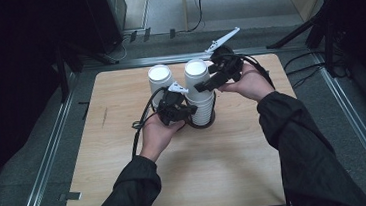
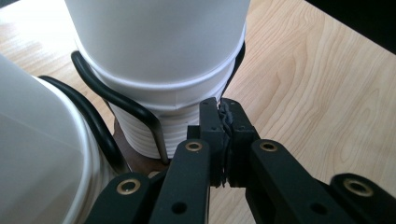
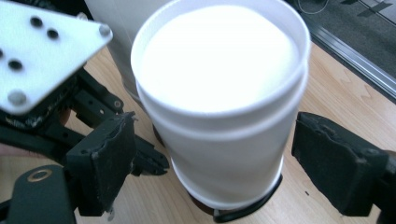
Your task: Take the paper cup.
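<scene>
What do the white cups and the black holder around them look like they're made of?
The stacked cups look like matte white paper, judging by the rolled rims and ribbed nesting edges. The holder seems to be bent metal wire with a glossy black coating, bare metal showing near its lower end. The table looks like pale wood-grain laminate.

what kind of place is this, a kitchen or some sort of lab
Most likely a lab or recording room, not a kitchen: a lone wooden table on grey flooring, metal rails framing it, and loose cables on the floor.

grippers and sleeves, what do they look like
Both the left gripper and the right gripper are black, with brass-coloured pivot pins, worn dark jaw pads, a pale three-cornered plate with holes, and a trailing black cable. The person wears dark jacket sleeves.
</scene>
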Demonstrator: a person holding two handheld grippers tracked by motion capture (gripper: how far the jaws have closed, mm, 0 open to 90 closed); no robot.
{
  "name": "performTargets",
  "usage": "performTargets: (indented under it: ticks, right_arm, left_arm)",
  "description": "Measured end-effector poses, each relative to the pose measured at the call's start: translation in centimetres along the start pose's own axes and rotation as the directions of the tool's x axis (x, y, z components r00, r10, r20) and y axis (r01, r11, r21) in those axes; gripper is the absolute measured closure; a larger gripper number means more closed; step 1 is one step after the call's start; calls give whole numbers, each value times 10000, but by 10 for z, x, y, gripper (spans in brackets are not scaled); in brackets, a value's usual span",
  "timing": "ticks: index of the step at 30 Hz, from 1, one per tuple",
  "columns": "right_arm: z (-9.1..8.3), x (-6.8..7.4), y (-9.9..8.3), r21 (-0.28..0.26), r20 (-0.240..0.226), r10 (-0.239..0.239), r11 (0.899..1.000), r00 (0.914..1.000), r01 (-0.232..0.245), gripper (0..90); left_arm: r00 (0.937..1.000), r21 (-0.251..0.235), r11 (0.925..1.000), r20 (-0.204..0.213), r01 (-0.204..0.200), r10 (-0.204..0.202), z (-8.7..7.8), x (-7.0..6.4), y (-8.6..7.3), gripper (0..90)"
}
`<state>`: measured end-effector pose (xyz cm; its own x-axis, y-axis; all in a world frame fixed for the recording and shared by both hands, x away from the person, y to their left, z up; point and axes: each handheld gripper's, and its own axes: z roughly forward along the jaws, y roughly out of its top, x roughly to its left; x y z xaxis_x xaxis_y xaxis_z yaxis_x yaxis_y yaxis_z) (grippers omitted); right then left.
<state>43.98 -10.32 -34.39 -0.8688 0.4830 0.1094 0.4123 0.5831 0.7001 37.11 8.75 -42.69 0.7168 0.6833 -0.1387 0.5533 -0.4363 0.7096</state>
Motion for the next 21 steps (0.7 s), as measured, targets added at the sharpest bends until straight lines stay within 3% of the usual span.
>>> performTargets:
  ticks: [2,4,12,16,19,21]
  right_arm:
    - [3,0,5,89,-15,-59,9999,10000,60,139]
    - [7,1,12,166,120,-366,9992,9993,364,161]
    - [18,1,28,609,248,-350,9976,9991,334,135]
    - [23,6,34,1051,689,-480,9936,9965,406,212]
    - [23,8,35,1050,842,-562,9933,9949,472,224]
    - [23,8,35,1081,846,-527,9932,9950,434,226]
  left_arm:
    - [9999,-81,9999,85,66,-66,0,0,0,890]
    - [9999,45,10000,-117,-46,47,1,-1,0,885]
    - [9999,-175,9998,-25,97,-97,4,-1,-1,885]
    - [10000,-111,9999,48,66,-65,6,-1,0,885]
    - [9996,-61,9996,150,258,-257,7,1,0,886]
    - [9998,27,9999,127,161,-161,8,1,-1,885]
